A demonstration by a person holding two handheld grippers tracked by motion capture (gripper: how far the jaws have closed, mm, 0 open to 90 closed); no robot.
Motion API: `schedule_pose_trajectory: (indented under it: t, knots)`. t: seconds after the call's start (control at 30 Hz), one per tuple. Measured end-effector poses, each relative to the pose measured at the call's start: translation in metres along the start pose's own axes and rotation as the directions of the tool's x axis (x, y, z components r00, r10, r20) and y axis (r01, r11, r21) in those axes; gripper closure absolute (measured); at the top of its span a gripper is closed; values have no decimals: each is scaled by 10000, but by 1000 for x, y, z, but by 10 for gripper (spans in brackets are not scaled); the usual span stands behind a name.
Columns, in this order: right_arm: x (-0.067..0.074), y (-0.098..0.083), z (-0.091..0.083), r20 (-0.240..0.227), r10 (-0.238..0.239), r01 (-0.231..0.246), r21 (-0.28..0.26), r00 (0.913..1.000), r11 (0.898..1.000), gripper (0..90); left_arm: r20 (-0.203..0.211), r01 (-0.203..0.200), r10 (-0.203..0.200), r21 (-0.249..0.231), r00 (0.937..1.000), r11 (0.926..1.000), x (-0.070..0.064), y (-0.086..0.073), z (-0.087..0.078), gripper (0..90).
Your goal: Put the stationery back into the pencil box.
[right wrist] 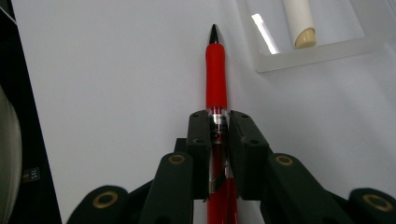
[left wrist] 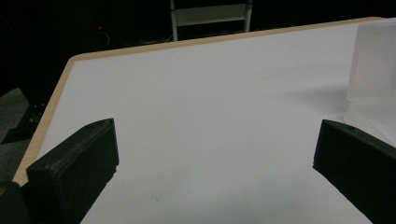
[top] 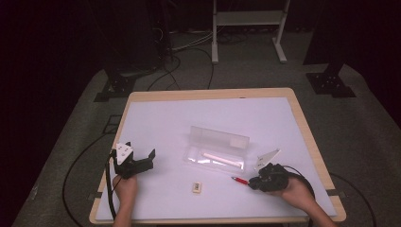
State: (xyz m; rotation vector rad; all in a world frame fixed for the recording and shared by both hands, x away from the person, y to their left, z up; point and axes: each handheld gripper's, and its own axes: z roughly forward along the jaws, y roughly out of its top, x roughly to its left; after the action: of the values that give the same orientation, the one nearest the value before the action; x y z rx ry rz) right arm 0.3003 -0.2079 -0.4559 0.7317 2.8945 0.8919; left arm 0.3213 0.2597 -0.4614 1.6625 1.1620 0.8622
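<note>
Beside the clear case point(top: 215, 152), the right tool point(right wrist: 218, 122) grips a red pen point(right wrist: 216, 79); eraser point(top: 196, 187) nearby.

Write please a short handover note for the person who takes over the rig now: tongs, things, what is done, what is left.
Right tongs: shut on the red pen, tip pointing forward.
Left tongs: open, holding nothing.
Clear pencil case: open at the middle of the table, a white pen inside.
Eraser: on the table, near the front edge.
Done: red pen gripped.
Left, probably: put the red pen and eraser into the case, close it.
</note>
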Motion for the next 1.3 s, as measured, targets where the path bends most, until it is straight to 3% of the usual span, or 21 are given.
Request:
schedule_pose_trajectory:
  t: [0.4, 0.83, 1.3]
  knots:
    - [1, 3, -2, 18, 62, -62, -69, 10000, 10000, 790, -8, -5, 5, 16, 10000, 10000, 0, 0, 0, 0]
    - [-2, 19, -32, 137, -70, 81, -873, 9999, 9961, 789, -16, -16, 16, 20, 10000, 10000, 0, 0, 0, 0]
    - [-3, 38, -40, 196, -297, 313, -862, 9994, 9958, 789, -17, -25, 25, 20, 10000, 10000, 0, 0, 0, 0]
